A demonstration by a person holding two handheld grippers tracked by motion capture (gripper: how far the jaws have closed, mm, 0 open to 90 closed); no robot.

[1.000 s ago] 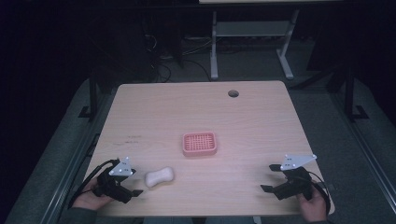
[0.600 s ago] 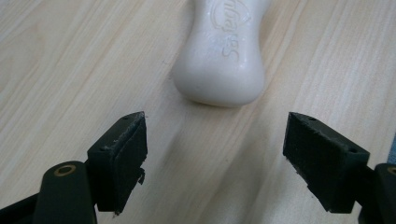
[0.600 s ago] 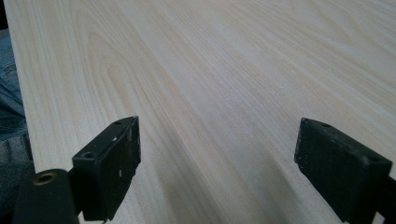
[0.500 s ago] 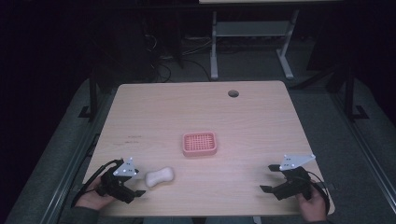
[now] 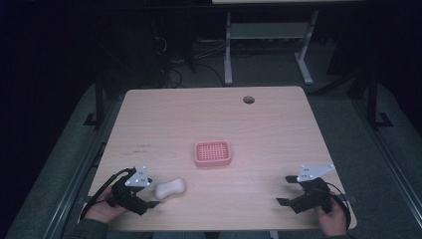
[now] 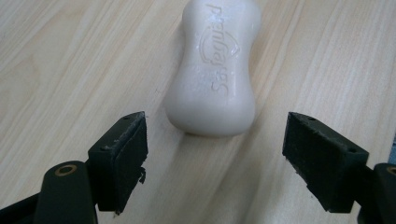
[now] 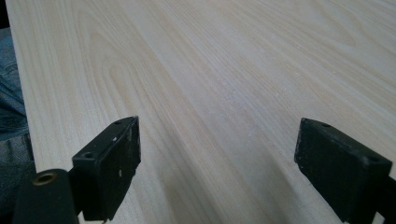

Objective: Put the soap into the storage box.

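1. The soap bar is white and waisted like a peanut, with rounded ends.
2. It lies flat on the wooden table near the front left edge, embossed lettering facing up (the word cannot be read).
3. It lies just left and forward of a pink dish.

Looking down and forward from above the near edge of the table, taking in the whole top. Riding low and close along the jaws, facing the soap near the table's front-left corner. Skimming bare wood at its front-right. Soap shared.
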